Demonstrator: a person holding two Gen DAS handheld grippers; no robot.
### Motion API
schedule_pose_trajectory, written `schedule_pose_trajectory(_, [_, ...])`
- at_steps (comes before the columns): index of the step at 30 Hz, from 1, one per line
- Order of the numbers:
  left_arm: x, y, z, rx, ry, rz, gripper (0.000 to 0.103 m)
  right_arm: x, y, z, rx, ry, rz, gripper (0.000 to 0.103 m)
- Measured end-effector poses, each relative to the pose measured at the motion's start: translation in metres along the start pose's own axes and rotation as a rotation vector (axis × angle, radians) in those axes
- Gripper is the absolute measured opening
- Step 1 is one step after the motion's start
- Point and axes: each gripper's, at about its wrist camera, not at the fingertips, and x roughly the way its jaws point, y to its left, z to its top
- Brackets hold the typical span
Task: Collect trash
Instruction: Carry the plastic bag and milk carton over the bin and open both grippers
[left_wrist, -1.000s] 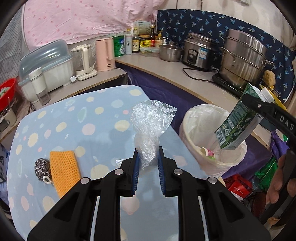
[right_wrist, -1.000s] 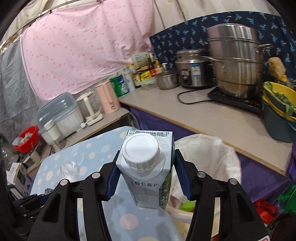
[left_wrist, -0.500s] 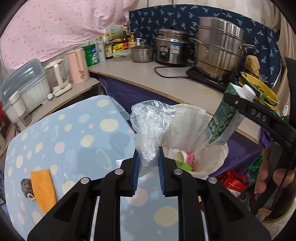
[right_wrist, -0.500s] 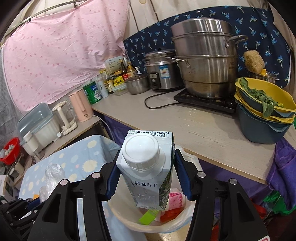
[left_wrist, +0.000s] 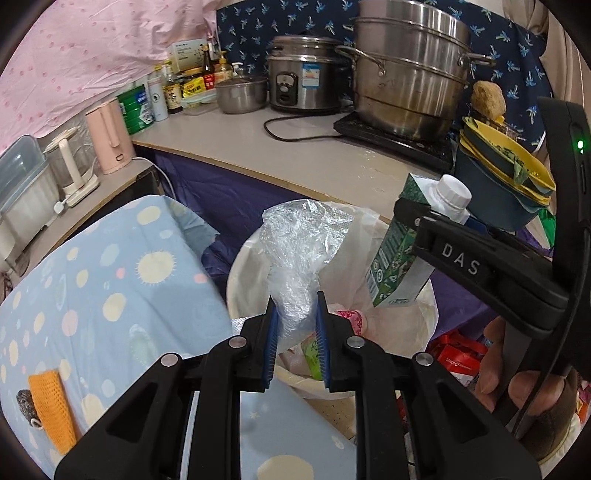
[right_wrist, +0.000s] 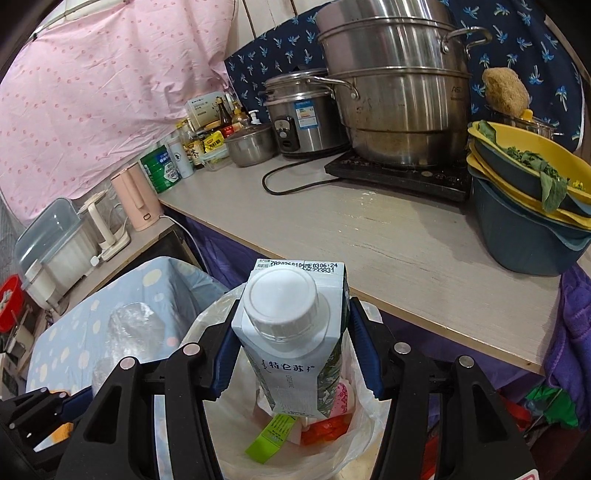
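Observation:
My left gripper (left_wrist: 295, 306) is shut on a crumpled clear plastic bag (left_wrist: 299, 247) and holds it over the near rim of the white-lined trash bin (left_wrist: 424, 317). My right gripper (right_wrist: 291, 328) is shut on a green and white milk carton (right_wrist: 295, 339) with a white cap, upright above the bin's opening (right_wrist: 354, 439). The carton (left_wrist: 402, 251) and right gripper (left_wrist: 410, 221) also show at right in the left wrist view. The plastic bag (right_wrist: 133, 332) shows at left in the right wrist view. Wrappers lie in the bin.
The blue polka-dot table (left_wrist: 110, 280) is left of the bin, with an orange cloth (left_wrist: 51, 410) and steel scourer (left_wrist: 26, 402). A counter (right_wrist: 369, 236) behind holds a steamer pot (right_wrist: 399, 81), rice cooker (right_wrist: 303, 110), stacked basins (right_wrist: 528, 199) and bottles.
Both grippers have moved right, off the table and over the bin. The plastic bag and the carton now hang above the bin's opening. Both grips are unchanged.

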Motion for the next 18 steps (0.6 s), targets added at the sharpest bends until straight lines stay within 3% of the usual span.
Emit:
schedule_pose_trajectory(7, [0.015,-0.004,0.003,-0.01,0.013,-0.014,0.021,0.009,-0.002,0.002,0.003,0.017,0.0,0.055])
schedule_pose_trajectory(11, [0.014,0.001,0.005,-0.047,-0.004,-0.007,0.046,0.002,-0.002,0.004,0.011,-0.005,-0.006,0.058])
schedule_pose_trajectory(14, [0.009,0.001,0.007,-0.037,-0.029,0.015,0.058,-0.006,0.002,0.008,0.008,-0.031,-0.005,0.065])
schedule_pose_trajectory(18, [0.0,0.005,0.01,-0.048,-0.051,0.03,0.062,-0.018,0.009,0.016,-0.004,-0.056,0.004,0.066])
